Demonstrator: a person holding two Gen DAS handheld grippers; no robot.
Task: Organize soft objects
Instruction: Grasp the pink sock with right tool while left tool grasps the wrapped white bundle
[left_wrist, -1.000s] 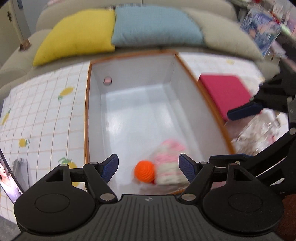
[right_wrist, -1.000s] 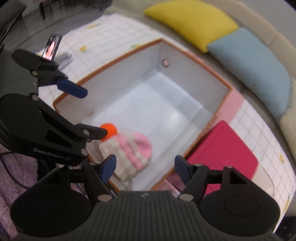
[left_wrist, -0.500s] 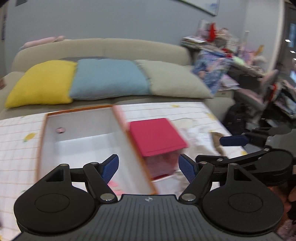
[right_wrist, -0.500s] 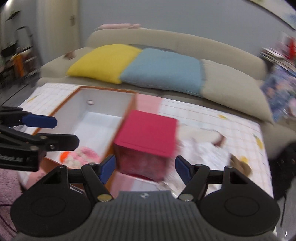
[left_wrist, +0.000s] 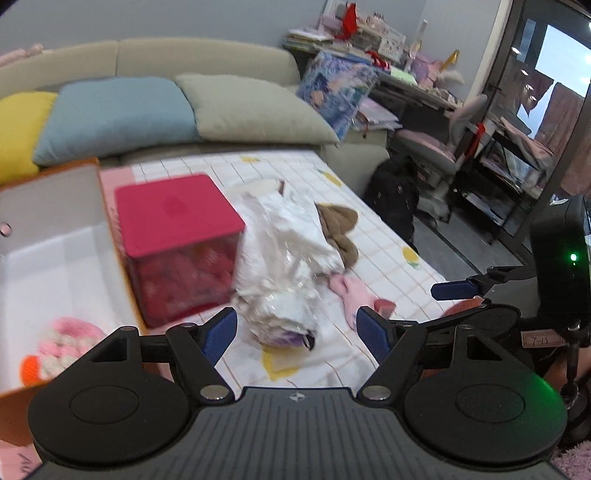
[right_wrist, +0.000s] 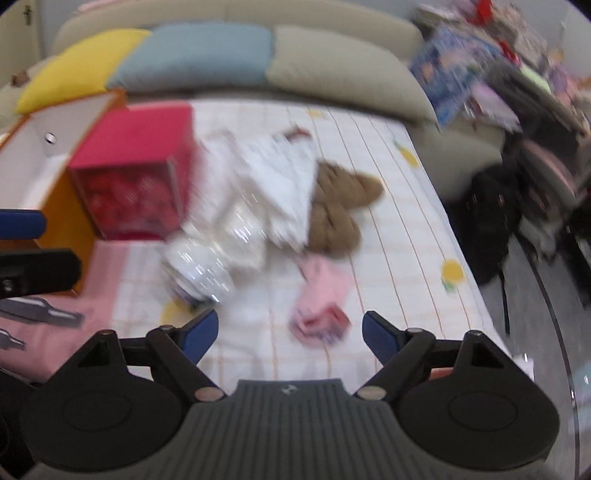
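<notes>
Both of your claws are empty and stand wide apart. The left claw (left_wrist: 296, 334) hovers above the near edge of the worktop (left_wrist: 373, 229), which carries a checked cloth with lemon prints. The right claw (right_wrist: 289, 332) hovers over the same cloth, further toward the right end.

The soft things not yet sorted lie in 1 loose group in the middle of the cloth. The pink sock (right_wrist: 321, 306) is the nearest: in the right wrist view it lies just ahead of the right claw, almost on the line between its 2 fingers, slightly toward the right finger. Its long axis seems to run away from you, but the picture is blurred, so I cannot tell it exactly. Behind it lies the brown knitted piece (right_wrist: 341, 206), touching the white plastic bag (right_wrist: 251, 206), which lies just beside the red box (right_wrist: 133, 173).

The white storage box (left_wrist: 48, 251) with orange rim stands at the left, and the pink striped hat (left_wrist: 62, 350) with orange pompom is already inside it, at the near corner.

In my judgement the right claw is the nearer one for the pink sock; it needs only to go forward and down. The left claw sees the same sock (left_wrist: 351, 295) off to its right, and points more at the bag.
</notes>
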